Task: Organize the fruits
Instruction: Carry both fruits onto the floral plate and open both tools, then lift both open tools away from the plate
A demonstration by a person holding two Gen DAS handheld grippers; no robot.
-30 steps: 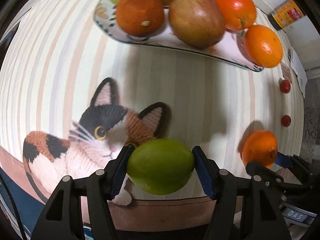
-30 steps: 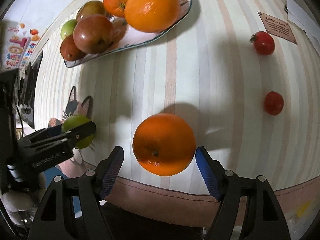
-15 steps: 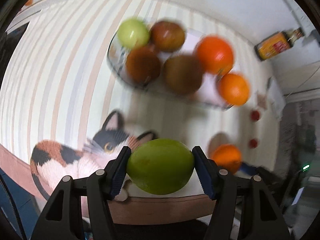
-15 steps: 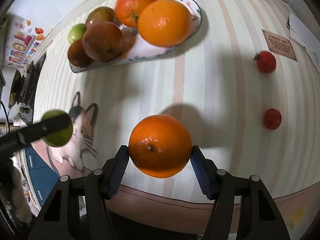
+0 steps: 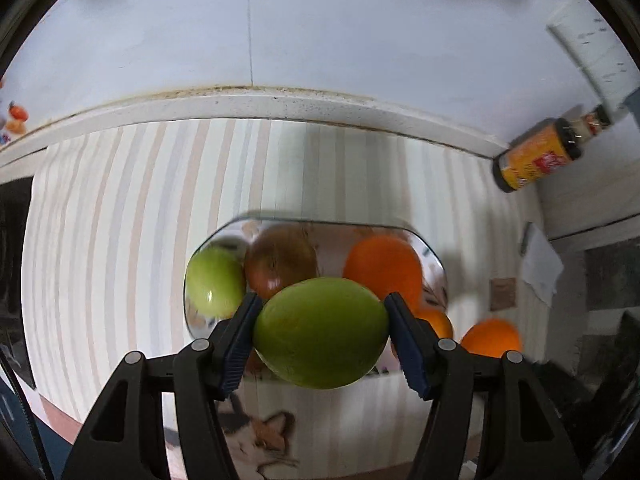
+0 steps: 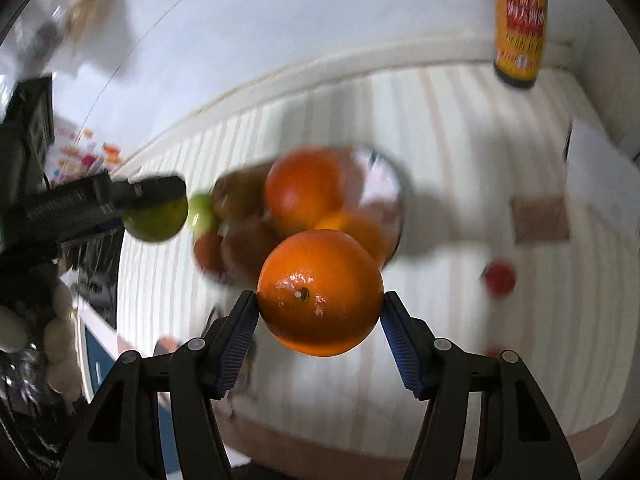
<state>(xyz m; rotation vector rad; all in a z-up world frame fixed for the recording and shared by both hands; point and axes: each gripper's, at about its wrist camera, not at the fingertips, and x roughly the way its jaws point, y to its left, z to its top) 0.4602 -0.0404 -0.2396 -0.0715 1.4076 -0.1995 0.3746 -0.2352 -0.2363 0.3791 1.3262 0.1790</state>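
My left gripper (image 5: 322, 334) is shut on a green fruit (image 5: 322, 332) and holds it high above the table, in front of the fruit plate (image 5: 438, 260). The plate holds a green apple (image 5: 214, 280), a brown-red fruit (image 5: 280, 260), an orange (image 5: 382, 266) and others. My right gripper (image 6: 320, 314) is shut on an orange (image 6: 320, 292), lifted above the table before the same plate (image 6: 384, 188). The left gripper with its green fruit (image 6: 156, 220) shows at the left of the right wrist view. The held orange also shows in the left wrist view (image 5: 490, 342).
A striped cloth (image 5: 120, 240) with a cat picture (image 5: 260, 444) covers the table. A dark bottle with a yellow label (image 6: 520, 28) stands at the back right by the wall. Two small red tomatoes (image 6: 500, 280) and a brown card (image 6: 540, 220) lie to the right.
Both grippers have risen and tilted up with their fruit, so the wall now shows. The right gripper closed on the orange and lifted it off the cloth.
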